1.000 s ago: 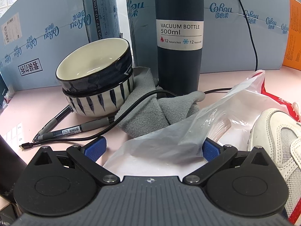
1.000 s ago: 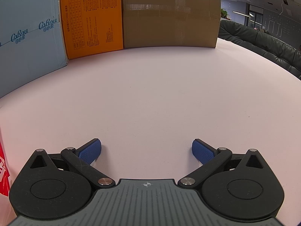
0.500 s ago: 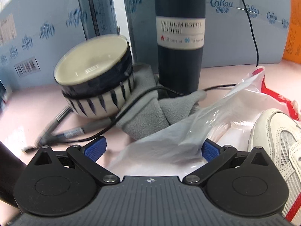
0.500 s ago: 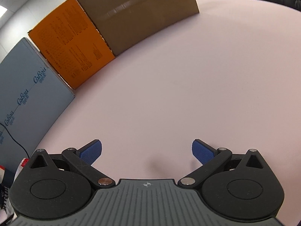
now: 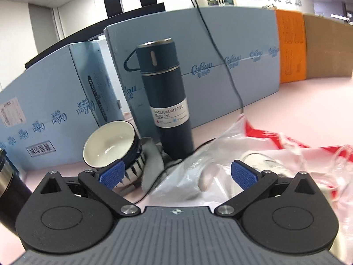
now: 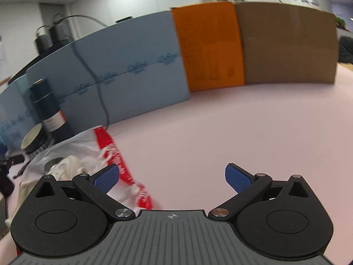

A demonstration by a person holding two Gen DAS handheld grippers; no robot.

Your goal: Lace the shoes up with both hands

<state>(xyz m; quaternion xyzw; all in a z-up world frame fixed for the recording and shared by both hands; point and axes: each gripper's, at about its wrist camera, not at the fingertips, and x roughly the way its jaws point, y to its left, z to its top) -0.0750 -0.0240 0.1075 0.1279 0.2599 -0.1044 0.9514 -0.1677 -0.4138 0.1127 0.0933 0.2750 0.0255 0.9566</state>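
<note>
The white shoe [image 6: 66, 165] lies on a clear and red plastic bag [image 6: 110, 152] at the left of the right wrist view; its laces look like a loose white bundle. In the left wrist view the shoe [image 5: 262, 163] is a blurred shape behind the clear plastic bag [image 5: 198, 165]. My left gripper [image 5: 176, 174] is open and empty, raised above the bag. My right gripper [image 6: 172, 177] is open and empty above the pink table [image 6: 220, 132], to the right of the shoe.
A dark vacuum bottle [image 5: 167, 110], stacked bowls [image 5: 112, 145] and a grey cloth [image 5: 152, 154] with a black cable stand left of the bag. Blue boxes [image 5: 220, 70], an orange box [image 6: 209, 46] and a brown carton [image 6: 286, 44] line the back.
Both grippers have lifted and tilted up. The left view now looks down on the bottle and bowls from higher. The right view has swung left, bringing the bag and shoe into sight.
</note>
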